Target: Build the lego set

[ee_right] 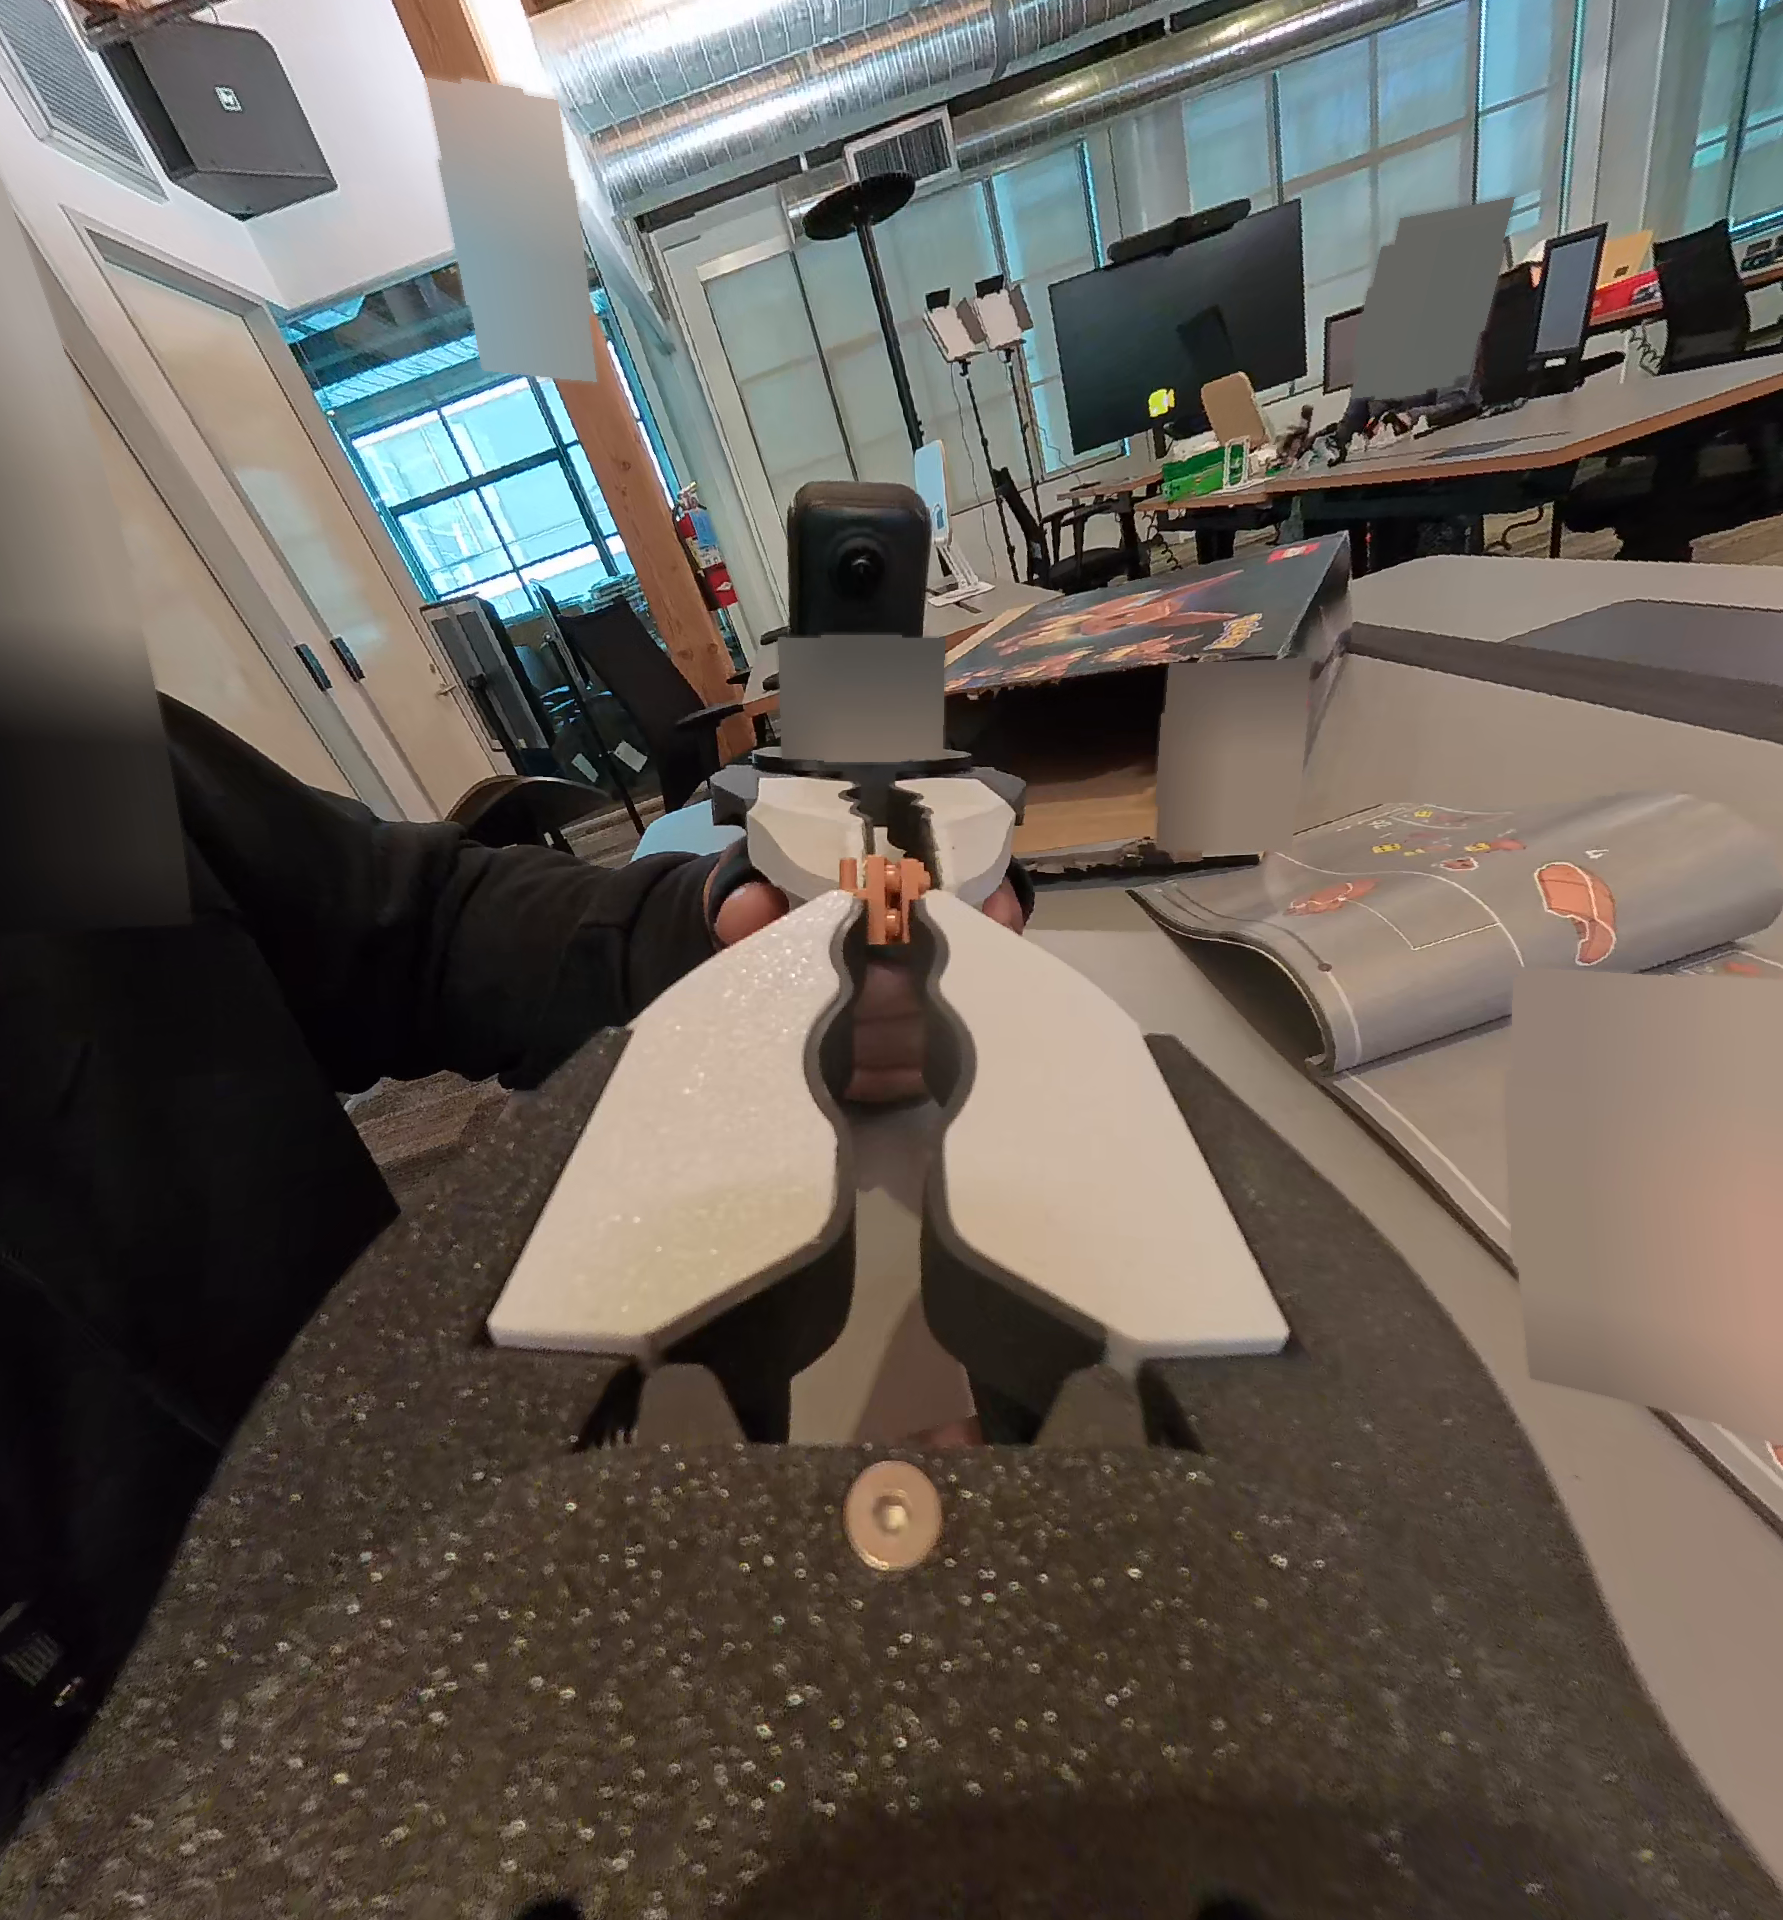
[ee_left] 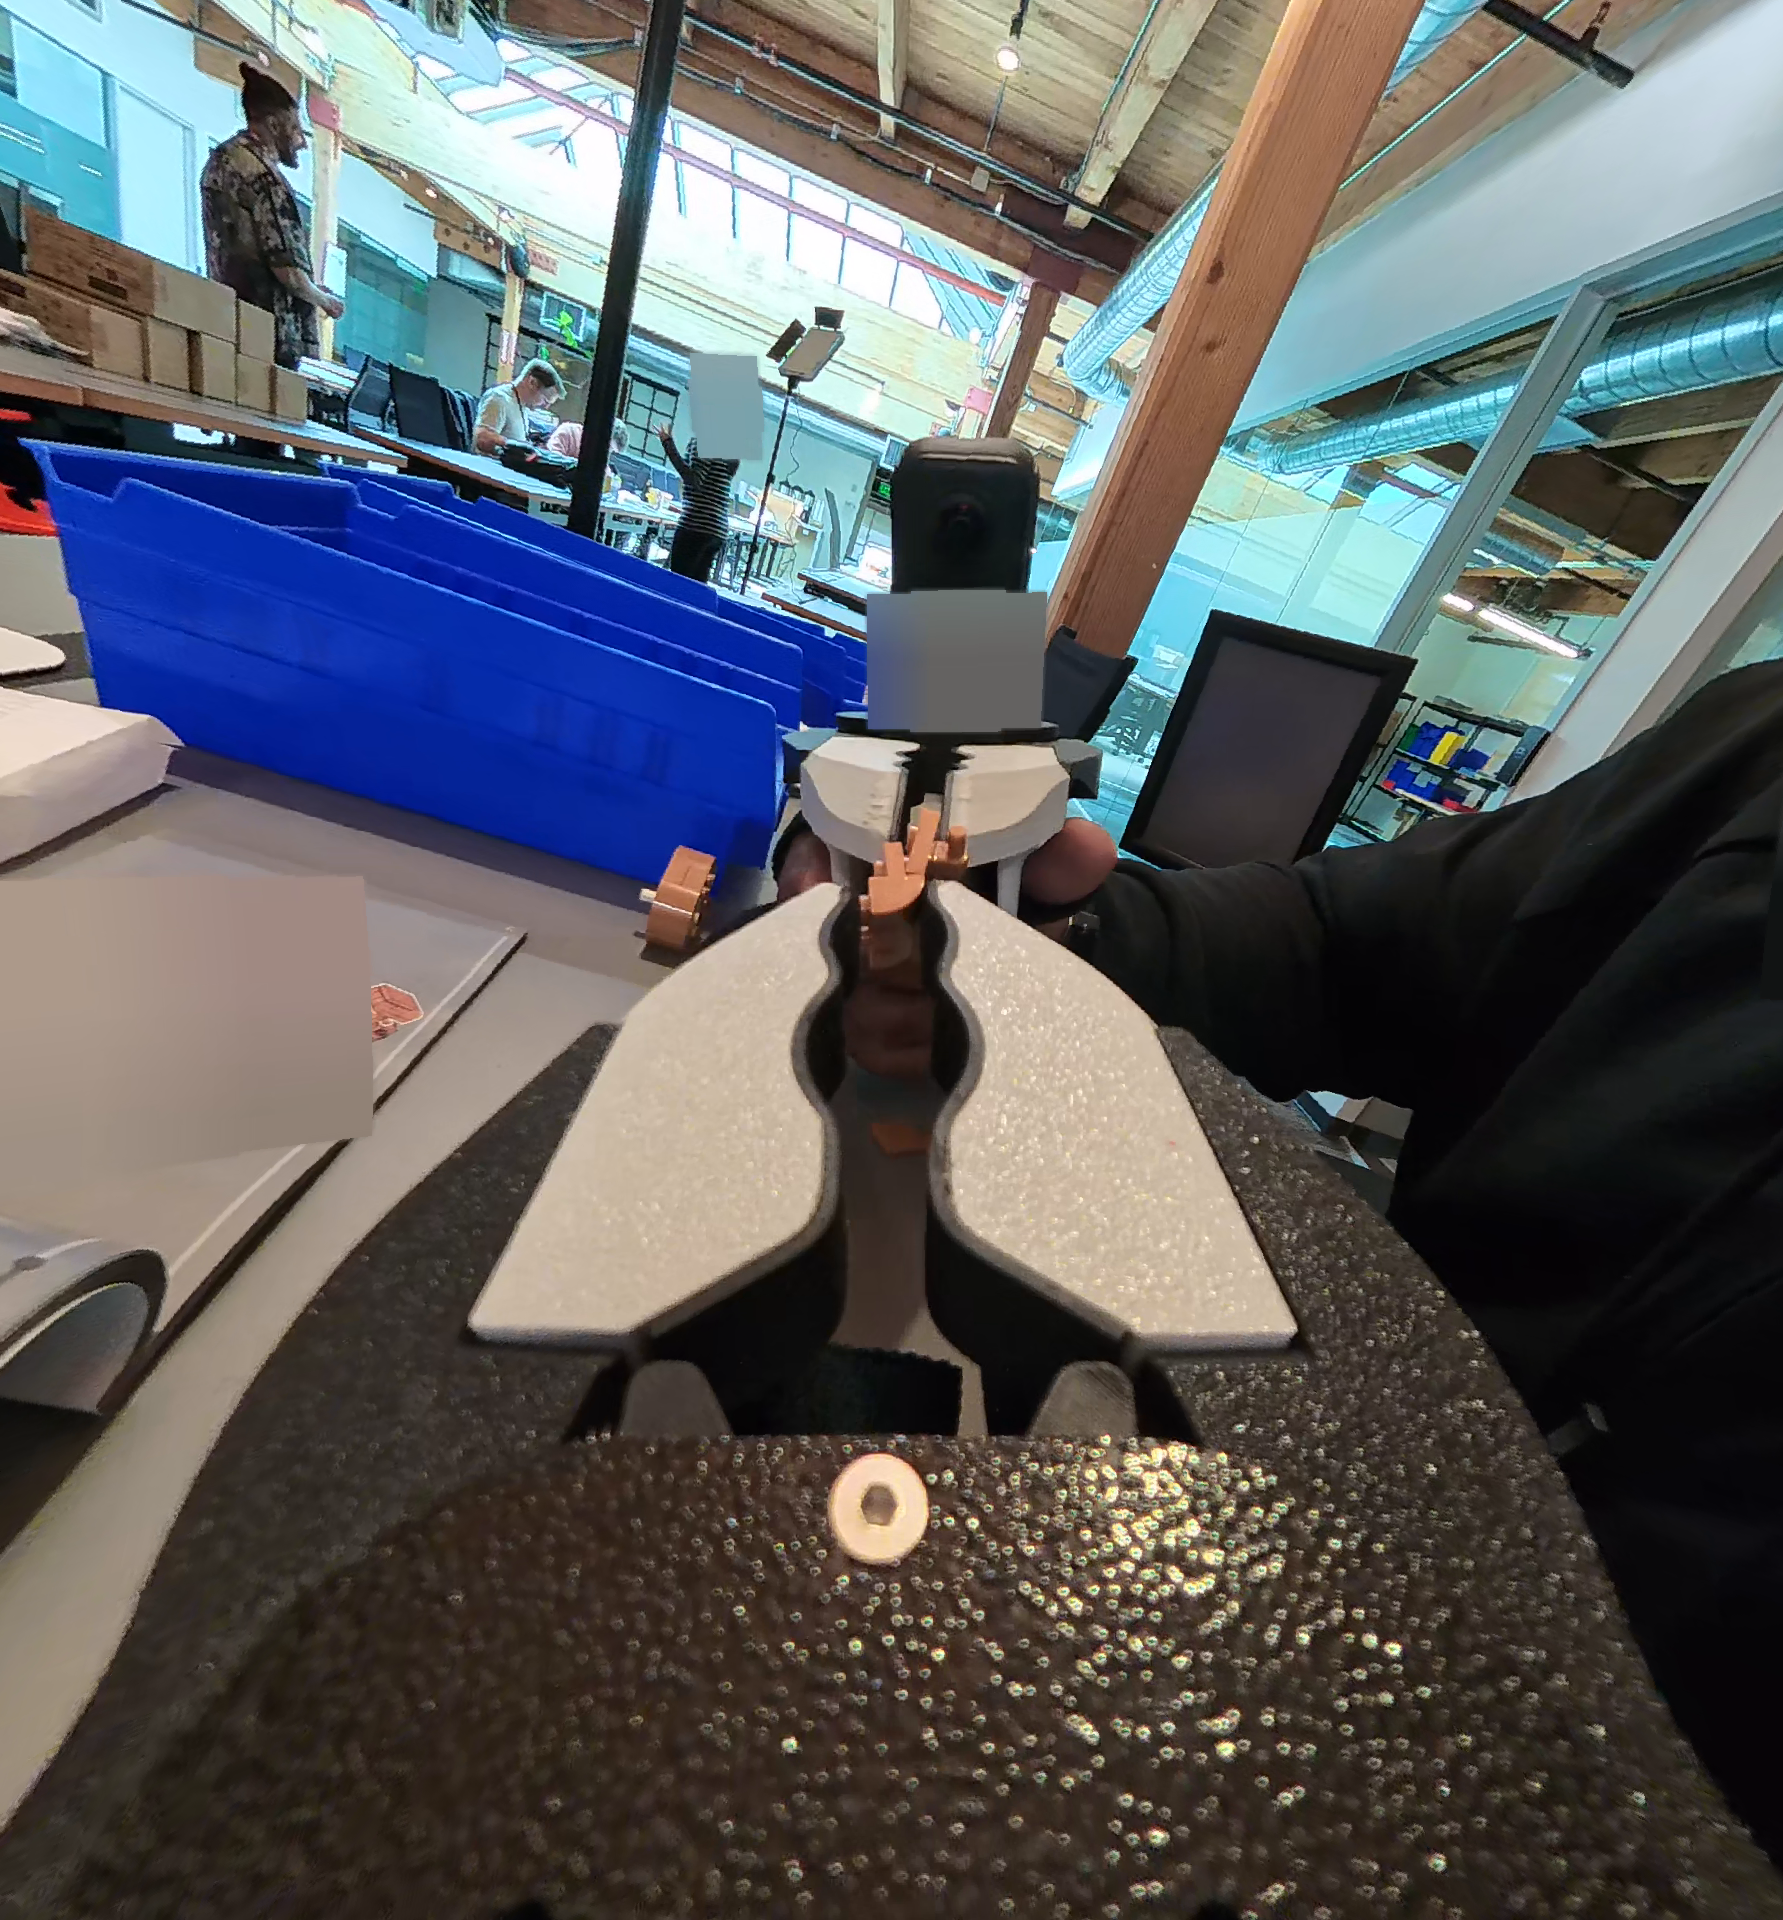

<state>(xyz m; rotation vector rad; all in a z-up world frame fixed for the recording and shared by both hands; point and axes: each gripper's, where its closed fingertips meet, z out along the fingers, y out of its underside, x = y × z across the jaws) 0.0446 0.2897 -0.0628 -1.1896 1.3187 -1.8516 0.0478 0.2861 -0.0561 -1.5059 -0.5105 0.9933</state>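
The left gripper (ee_left: 892,914) and the right gripper (ee_right: 887,914) face each other tip to tip above the grey tabletop (ee_left: 554,935), each held by a hand in a black sleeve.

Left jaws: clenched on a small orange-brown brick assembly (ee_left: 892,883), which projects from the tips toward 12 o'clock. The white fingers (ee_left: 721,1091) press on it from both sides.

Right jaws: clenched on an orange-brown studded plate piece (ee_right: 885,899), with its studs visible at the tips. In the left wrist view the two pieces meet at the tips; whether they are joined cannot be told.

Surroundings, left wrist view:
- A round orange-brown brick sub-assembly (ee_left: 681,896) stands on the tabletop at 10 o'clock from the tips, just beside the blue plastic bins (ee_left: 399,665).
- A small flat orange-brown piece (ee_left: 897,1136) lies on the tabletop below the jaws.

Surroundings, right wrist view:
- An open instruction booklet (ee_right: 1438,935) lies at 3 o'clock.
- An opened cardboard set box (ee_right: 1126,727) stands at 1 o'clock, behind the booklet.
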